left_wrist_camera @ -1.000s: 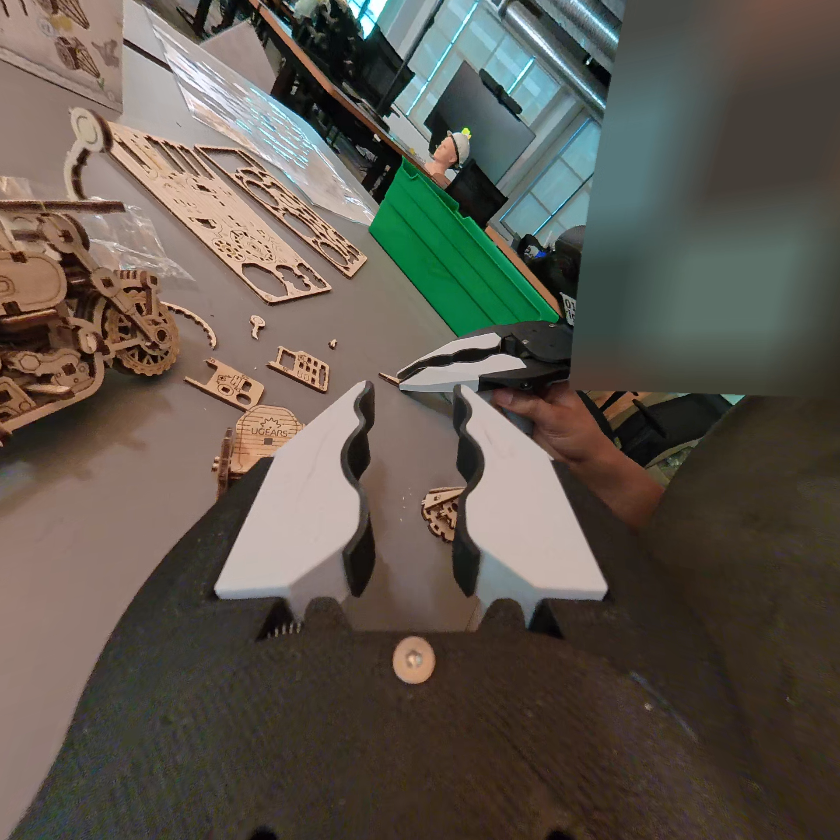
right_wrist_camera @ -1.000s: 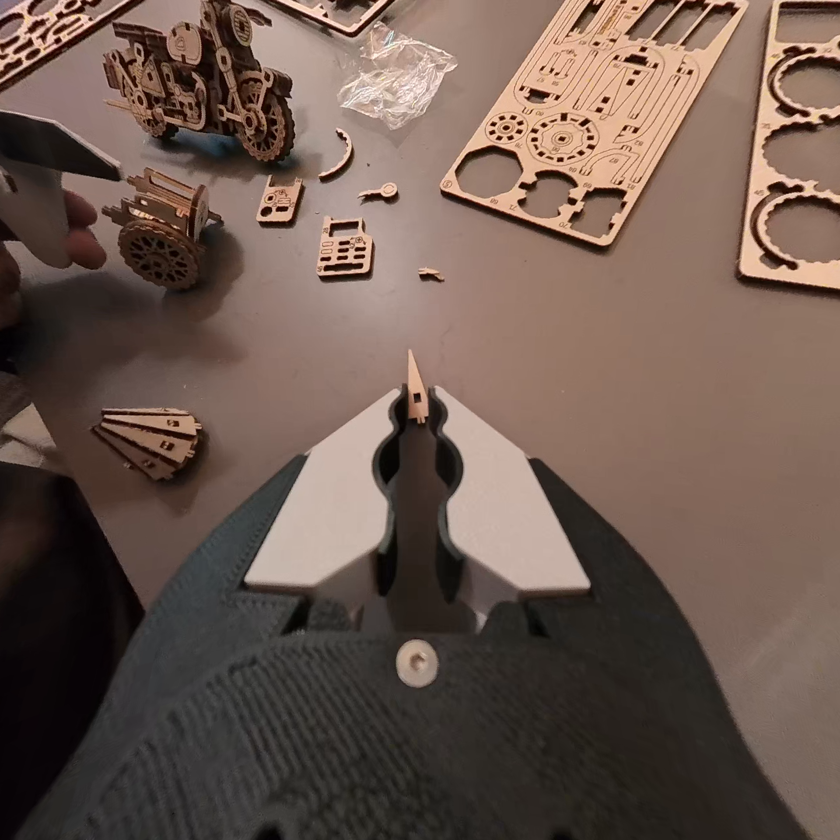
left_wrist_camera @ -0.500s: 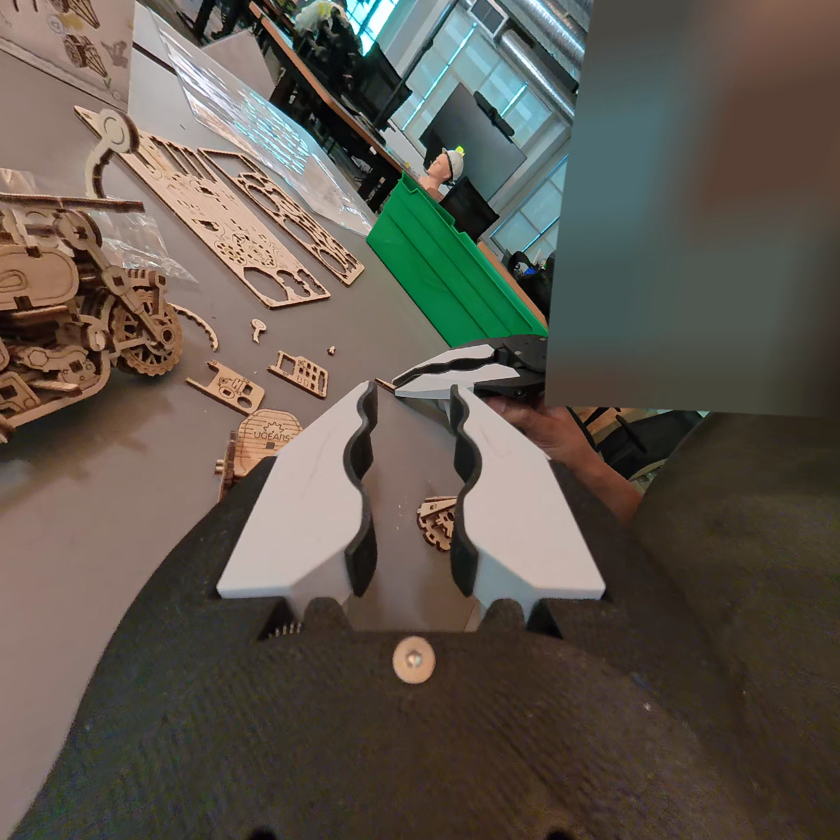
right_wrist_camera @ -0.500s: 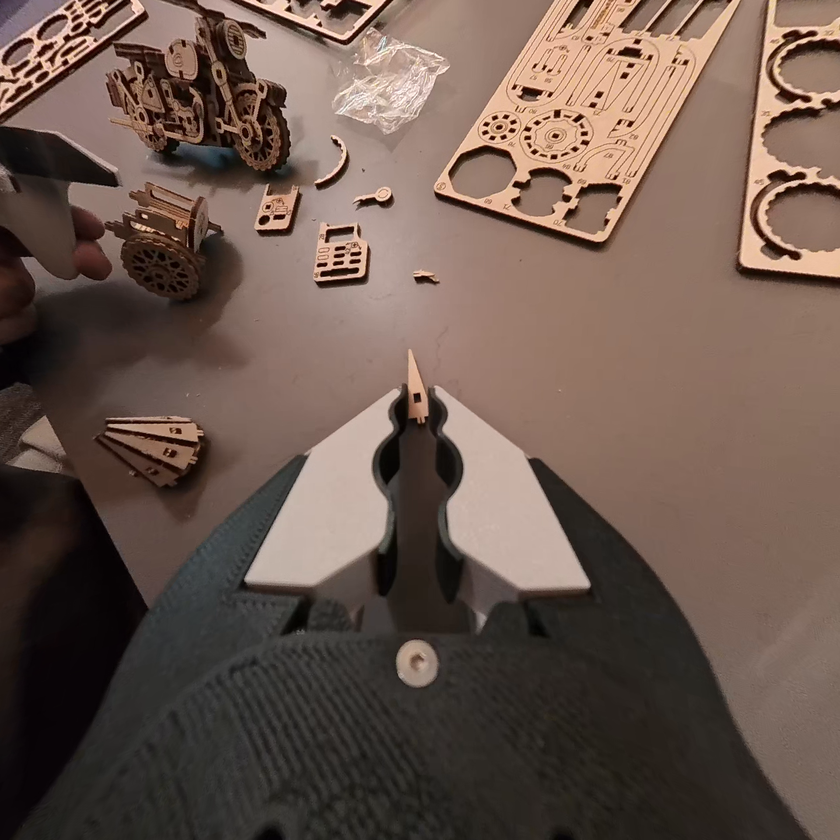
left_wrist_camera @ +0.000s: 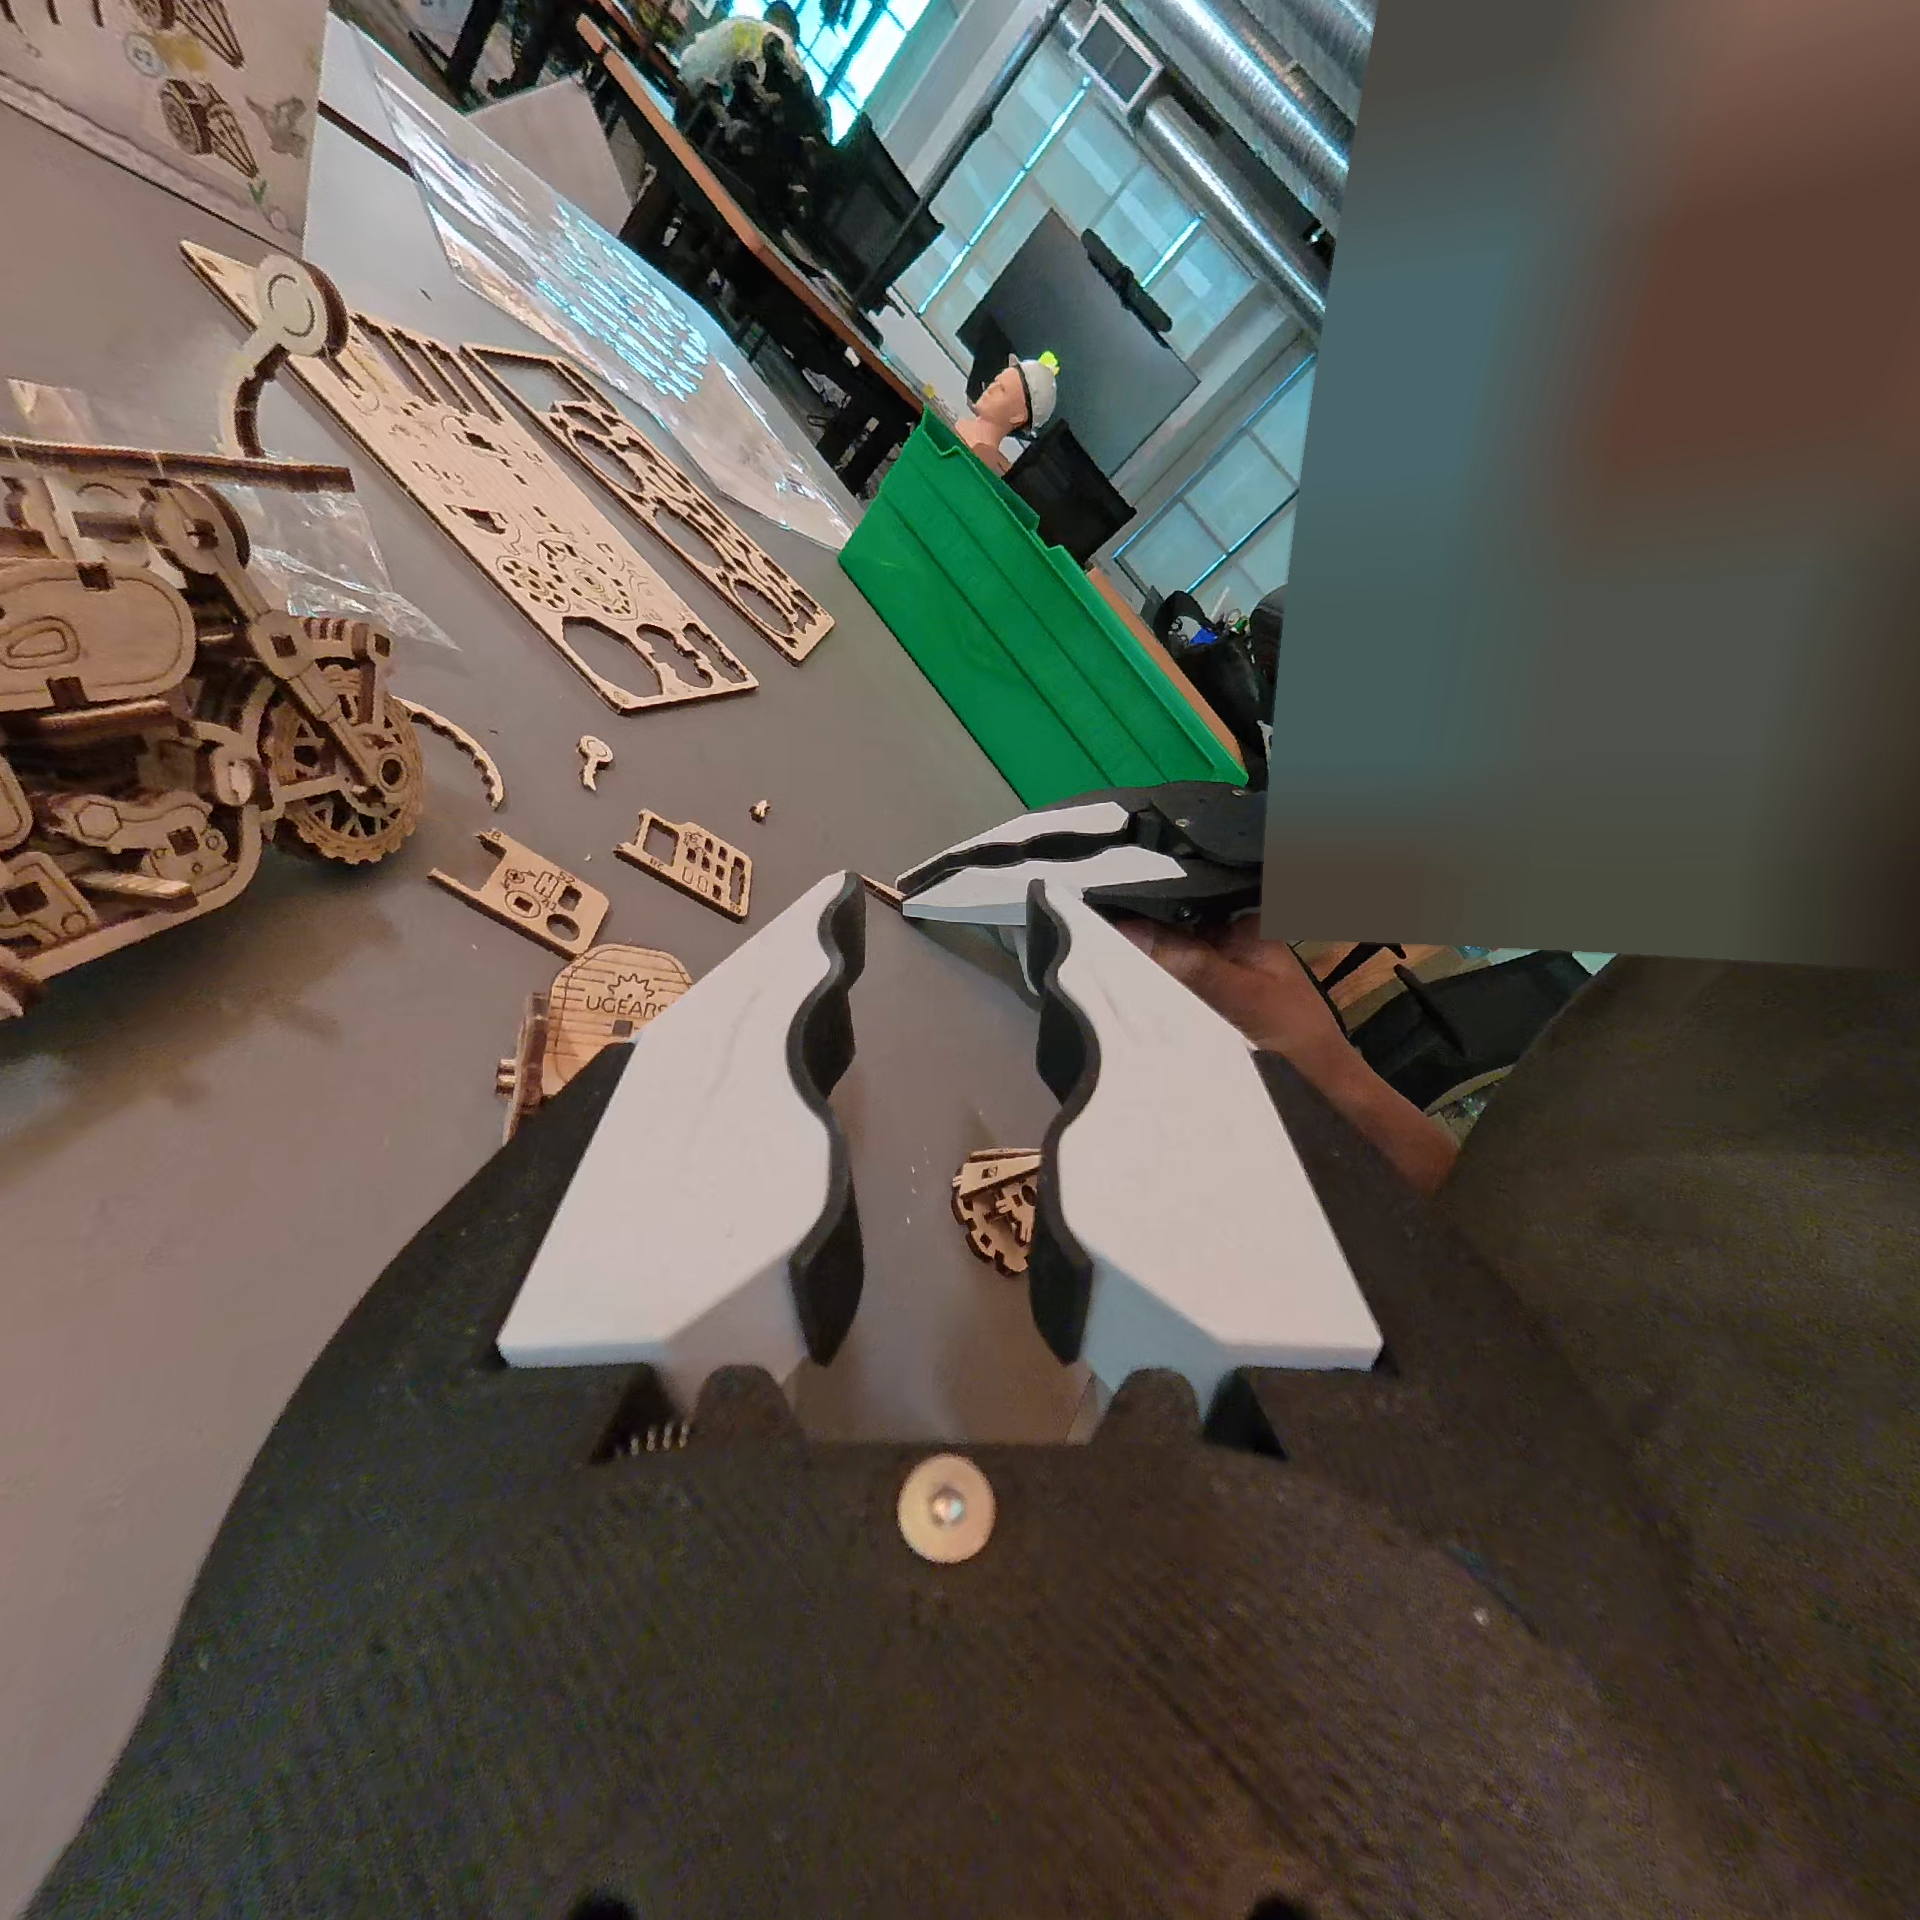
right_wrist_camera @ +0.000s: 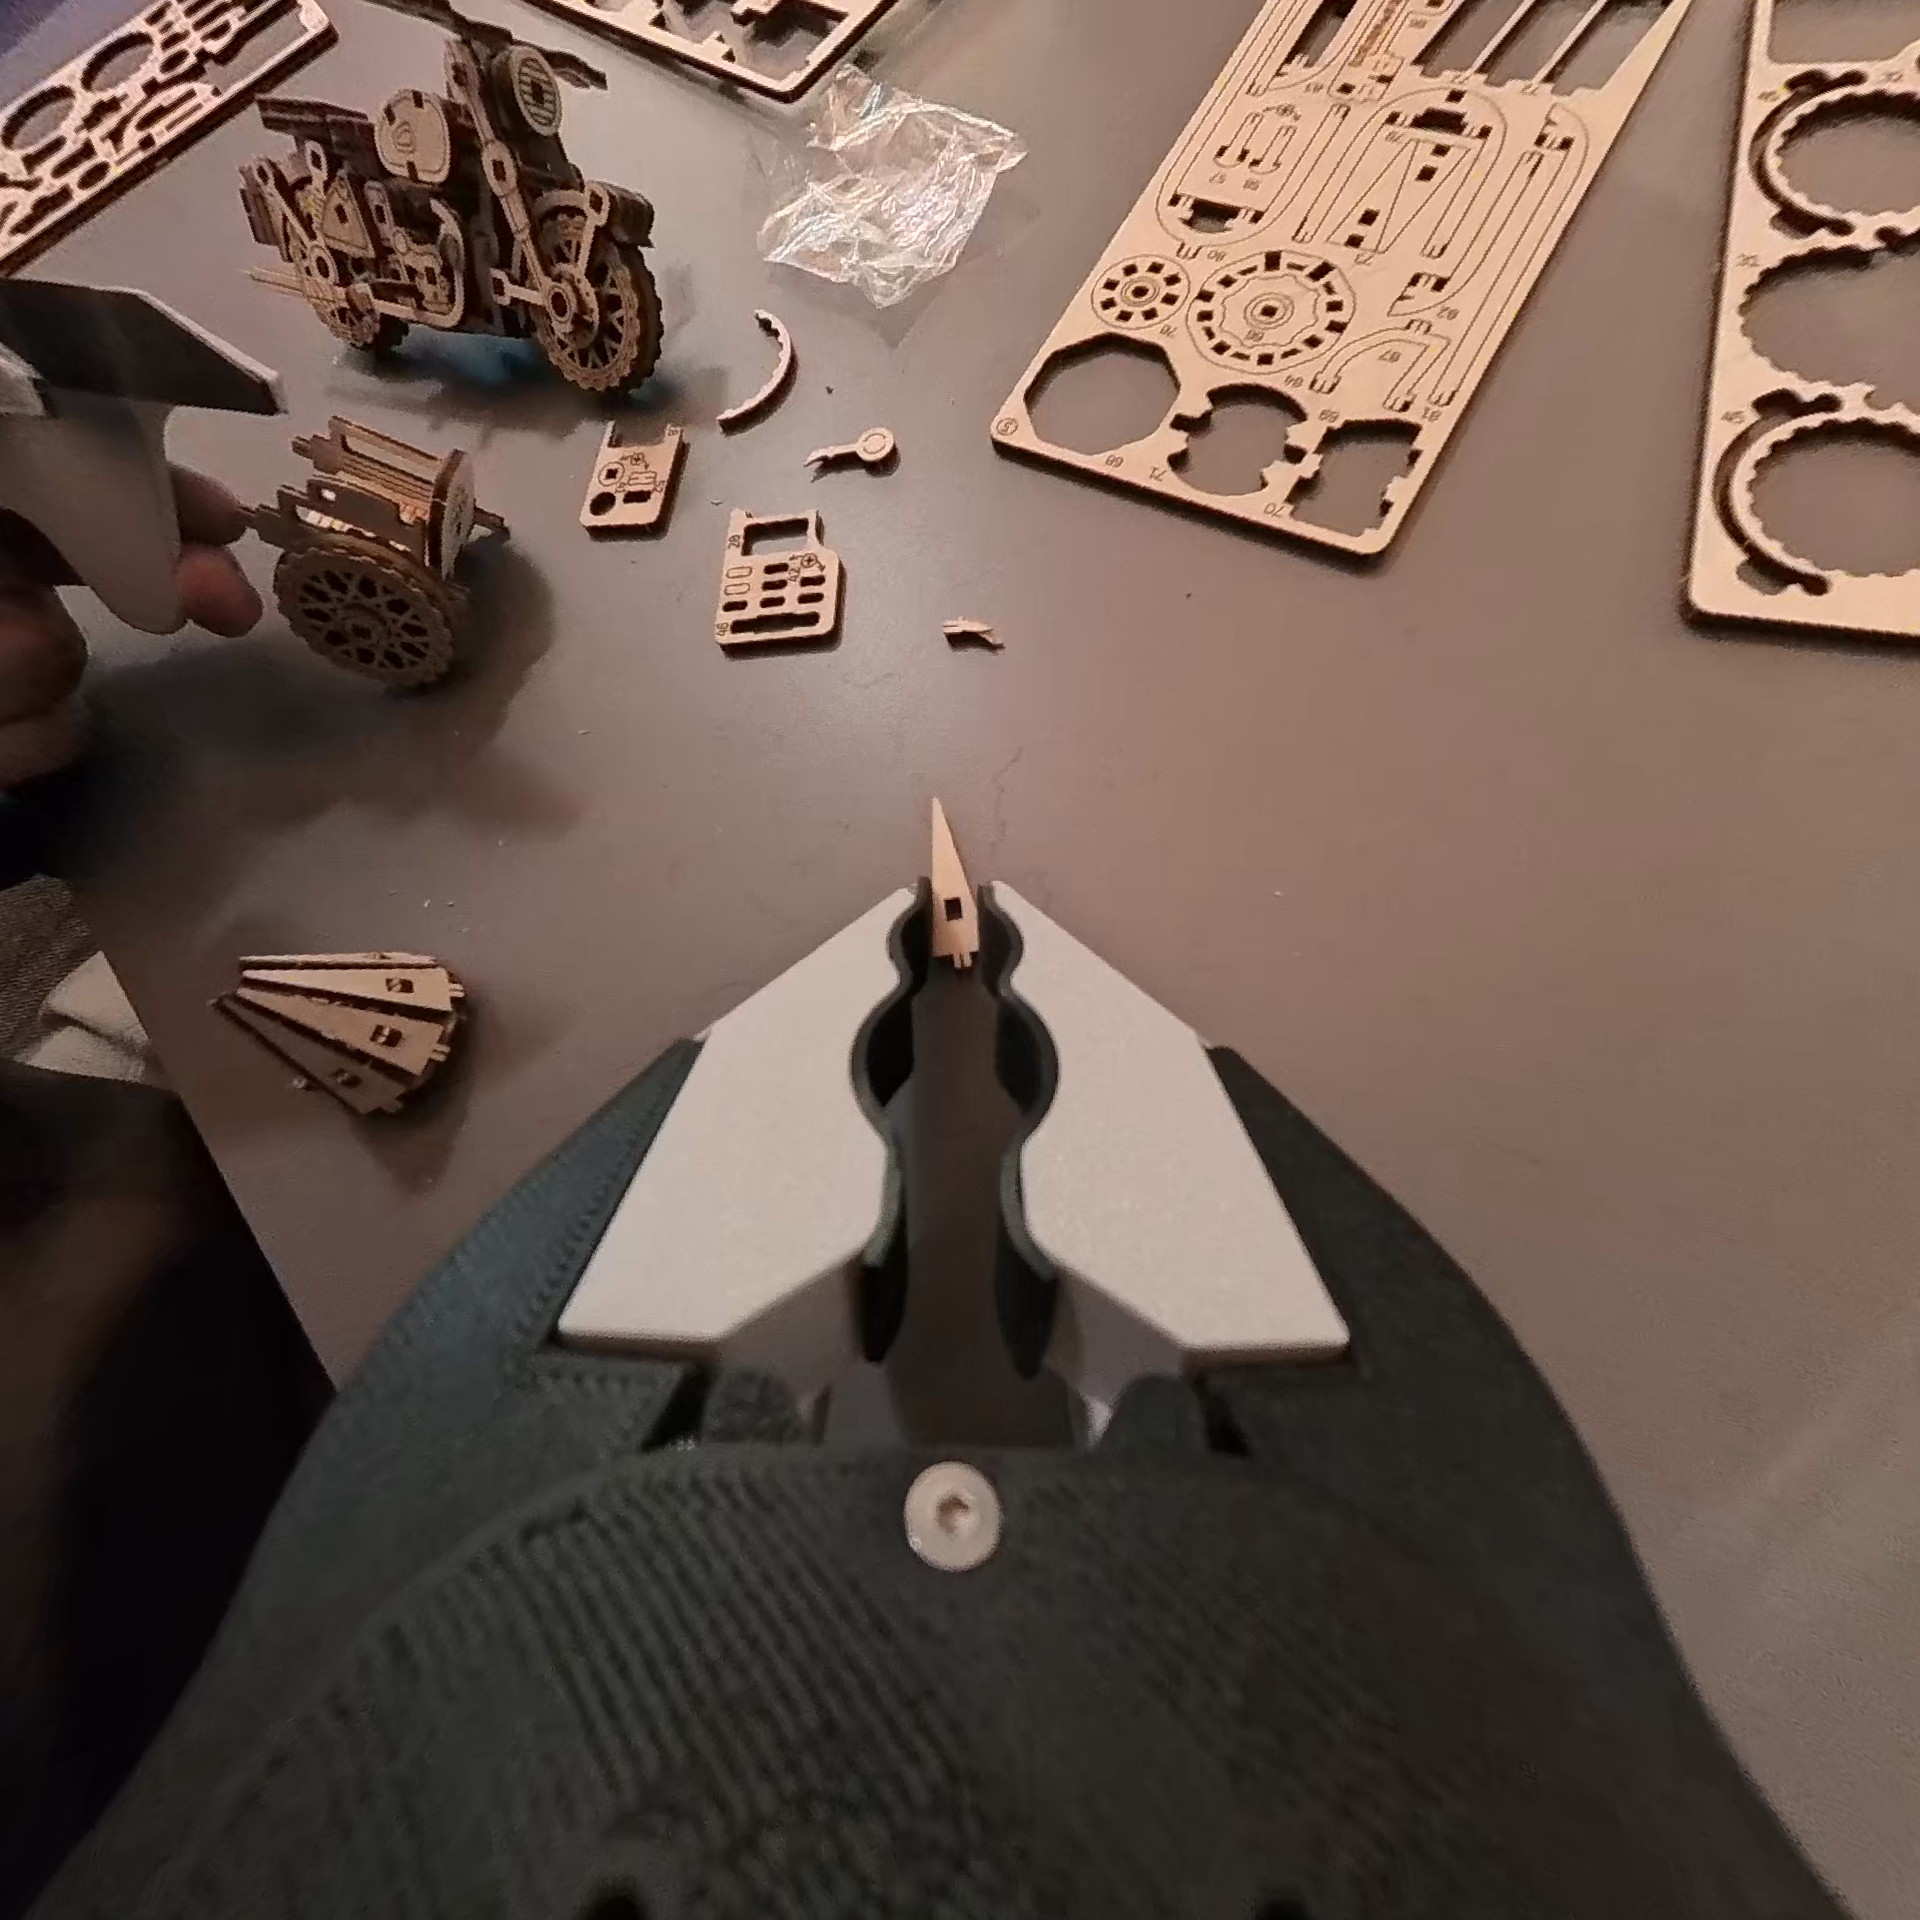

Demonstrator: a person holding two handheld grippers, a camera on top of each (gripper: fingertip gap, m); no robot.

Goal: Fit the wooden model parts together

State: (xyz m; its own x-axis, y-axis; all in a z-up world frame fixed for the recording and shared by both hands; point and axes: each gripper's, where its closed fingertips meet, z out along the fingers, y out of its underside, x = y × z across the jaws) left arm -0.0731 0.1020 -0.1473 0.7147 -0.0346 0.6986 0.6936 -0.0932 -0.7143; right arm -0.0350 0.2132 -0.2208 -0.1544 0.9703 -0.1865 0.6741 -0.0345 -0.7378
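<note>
My right gripper (right_wrist_camera: 951, 920) is shut on a thin pointed wooden piece (right_wrist_camera: 948, 878) and holds it above the grey table. It also shows in the left wrist view (left_wrist_camera: 914, 894), just beyond my left fingertips. My left gripper (left_wrist_camera: 940, 899) is open and empty, low over the table. A fan-shaped stack of wooden wedges (left_wrist_camera: 997, 1205) lies between its fingers and shows at the left of the right wrist view (right_wrist_camera: 353, 1029). A wooden sidecar with a wheel (right_wrist_camera: 374, 561) stands near a wooden motorcycle model (right_wrist_camera: 457, 208). A finger (right_wrist_camera: 135, 353) of my left gripper is beside the sidecar.
Small flat wooden parts (right_wrist_camera: 779, 582) and a curved piece (right_wrist_camera: 764, 374) lie mid-table. Punched-out wooden sheets (right_wrist_camera: 1299, 270) lie at the back right, crumpled clear plastic (right_wrist_camera: 883, 166) behind. A green bin (left_wrist_camera: 1018, 644) stands at the table's far edge. Some 15 centimetres of space lies between my two pairs of fingers.
My left gripper has edged towards the right gripper, so its tips now sit close to my left fingertips. The right gripper still holds the pointed piece.
</note>
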